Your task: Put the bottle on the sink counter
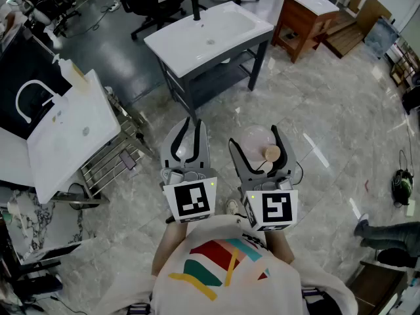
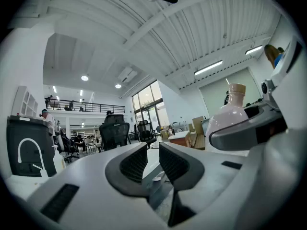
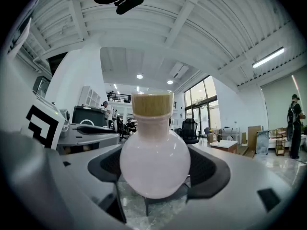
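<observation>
bottle (image 3: pixel 154 164), round pale pink belly with wooden stopper (image 3: pixel 152 104), sits upright between the right tongs (image 1: pixel 257 138). those tongs are spread wide and pinching the belly on both sides, at its fattest part, probably so the round glass can't slip or roll out. tongs held level, so the neck stays up. bottle hangs in the air over the marble floor (image 1: pixel 315 110), not resting on anything.

left tongs (image 2: pixel 152 159) just beside the right ones, drawn together with nothing between them. looks idle, likely kept close only as a spare.

white sink worktop (image 1: pixel 177 51) with a black tap stands ahead of both tongs, well apart from them. a second white sink unit (image 1: pixel 72 136) is off to the left of the left tongs. can't tell which one is meant. the bottle is not yet down on either; it is in the carry stage.
</observation>
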Motion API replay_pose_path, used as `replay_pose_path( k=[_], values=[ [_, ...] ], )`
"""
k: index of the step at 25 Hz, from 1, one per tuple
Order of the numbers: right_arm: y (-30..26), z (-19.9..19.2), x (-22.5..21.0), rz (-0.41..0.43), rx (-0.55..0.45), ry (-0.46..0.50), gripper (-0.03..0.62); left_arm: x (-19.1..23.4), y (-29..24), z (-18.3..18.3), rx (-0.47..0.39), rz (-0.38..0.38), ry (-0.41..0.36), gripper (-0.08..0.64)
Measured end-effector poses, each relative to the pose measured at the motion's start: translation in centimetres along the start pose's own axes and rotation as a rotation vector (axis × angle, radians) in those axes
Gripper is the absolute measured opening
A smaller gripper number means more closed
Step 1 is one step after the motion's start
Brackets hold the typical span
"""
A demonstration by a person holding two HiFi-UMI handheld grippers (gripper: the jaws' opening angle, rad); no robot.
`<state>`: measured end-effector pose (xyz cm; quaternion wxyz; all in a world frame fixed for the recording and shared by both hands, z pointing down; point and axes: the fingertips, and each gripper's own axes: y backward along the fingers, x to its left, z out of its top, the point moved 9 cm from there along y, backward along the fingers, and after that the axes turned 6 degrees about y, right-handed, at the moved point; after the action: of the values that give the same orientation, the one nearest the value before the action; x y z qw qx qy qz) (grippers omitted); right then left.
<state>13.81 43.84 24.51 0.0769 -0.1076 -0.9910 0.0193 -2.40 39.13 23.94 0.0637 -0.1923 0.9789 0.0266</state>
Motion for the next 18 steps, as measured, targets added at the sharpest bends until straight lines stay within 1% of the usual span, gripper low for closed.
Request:
replay_pose_path(
  k=[2,5,9,12,16,18],
  values=[
    [0.0,-0.1,-0.2,0.000,-0.001,-0.004,0.387,-0.1,0.0,-0.2,0.027,0.007,0.000,0.089],
    [0.2,-0.3,-0.5,0.006,-0.006,0.000,0.387,-0.3,0.0,-0.2,0.025,0.021,0.005,0.089],
    [0.3,-0.5,-1.0,0.020,-0.011,-0.003,0.387,-0.7,0.1,-0.3,0.052,0.037,0.000,0.089],
    [0.3,-0.7,-1.5,0.033,-0.017,-0.013,0.387,-1.3,-0.1,-0.2,0.054,0.045,-0.005,0.089],
    [0.3,-1.2,-2.6,0.048,-0.046,-0.050,0.387,-2.3,-0.5,-0.4,0.060,0.055,-0.011,0.089],
    [0.4,-1.4,-3.3,0.048,-0.048,-0.042,0.387,-2.8,-0.8,-0.5,0.058,0.061,-0.013,0.089]
  ],
)
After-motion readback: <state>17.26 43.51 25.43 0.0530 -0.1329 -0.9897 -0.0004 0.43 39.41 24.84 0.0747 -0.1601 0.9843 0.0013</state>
